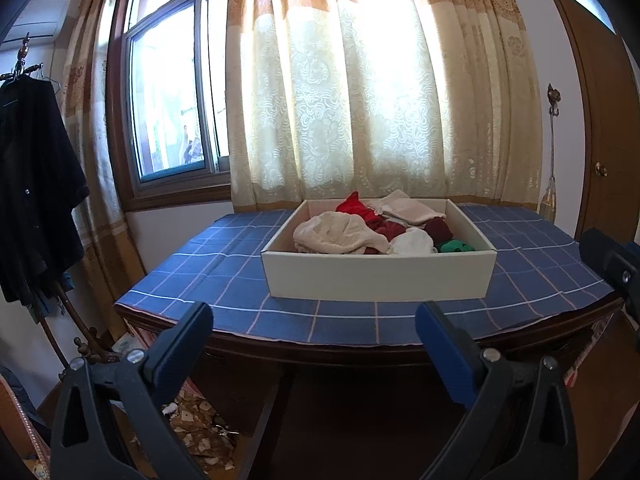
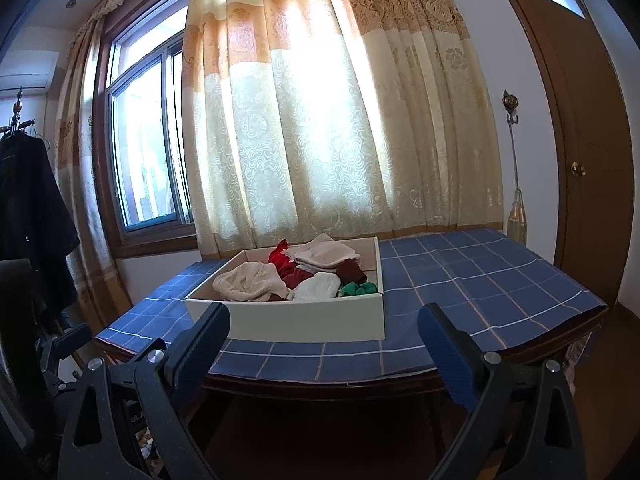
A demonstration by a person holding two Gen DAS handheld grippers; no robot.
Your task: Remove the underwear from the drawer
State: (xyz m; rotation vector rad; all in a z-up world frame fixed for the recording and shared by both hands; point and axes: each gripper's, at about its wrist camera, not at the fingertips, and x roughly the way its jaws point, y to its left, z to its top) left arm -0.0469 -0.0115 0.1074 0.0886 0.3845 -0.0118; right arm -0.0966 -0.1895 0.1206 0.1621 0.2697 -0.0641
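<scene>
A white drawer box (image 1: 378, 274) (image 2: 304, 320) sits on a table covered in a blue checked cloth (image 1: 224, 264) (image 2: 480, 280). It holds a heap of underwear: a cream piece (image 1: 334, 234) (image 2: 252, 282) at the left, red and maroon pieces (image 1: 356, 206) (image 2: 280, 258), folded beige ones (image 1: 404, 206) (image 2: 324, 254) at the back, a white one (image 1: 412, 242) (image 2: 318, 286) and a green one (image 1: 456, 246) (image 2: 358, 289) at the front right. My left gripper (image 1: 314, 326) and right gripper (image 2: 324, 330) are both open, empty, short of the table's near edge.
A patterned curtain (image 1: 380, 80) and a window (image 1: 168, 92) stand behind the table. Dark clothes hang on a rack (image 1: 32, 184) at the left. A wooden door (image 2: 580, 140) is at the right. Part of the right gripper's body (image 1: 612, 264) shows at the left view's right edge.
</scene>
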